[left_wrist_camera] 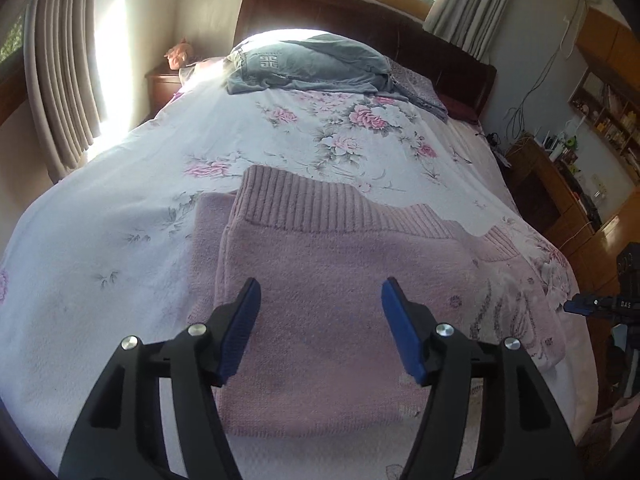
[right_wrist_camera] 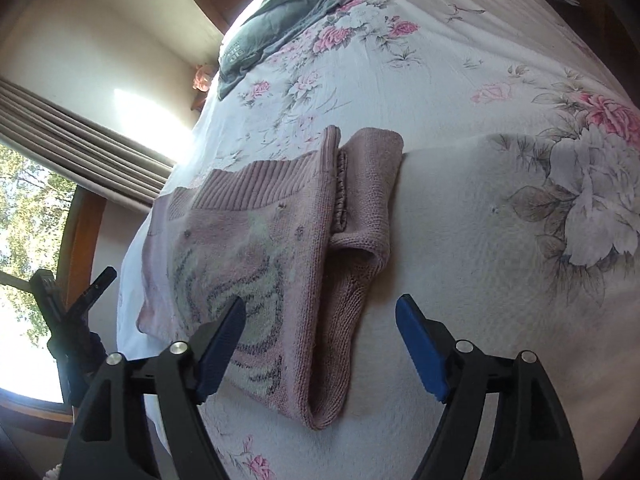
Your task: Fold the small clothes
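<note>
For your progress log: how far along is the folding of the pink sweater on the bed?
Done: the pink sweater lies partly folded on the floral bedspread, one sleeve doubled alongside. In hand: nothing; the left gripper and right gripper are both open above it. Left: probably a final fold.

- My pink knitted sweater (left_wrist_camera: 320, 280) (right_wrist_camera: 280, 264) lies folded flat on the floral bedspread (left_wrist_camera: 120, 240).
- Its ribbed hem faces the headboard; a faded swirl pattern shows on one panel.
- One sleeve is folded alongside.

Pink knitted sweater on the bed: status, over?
Left gripper open, empty. Right gripper open, empty. Pink knitted sweater lies folded on floral bedspread. Nothing in the way.
</note>
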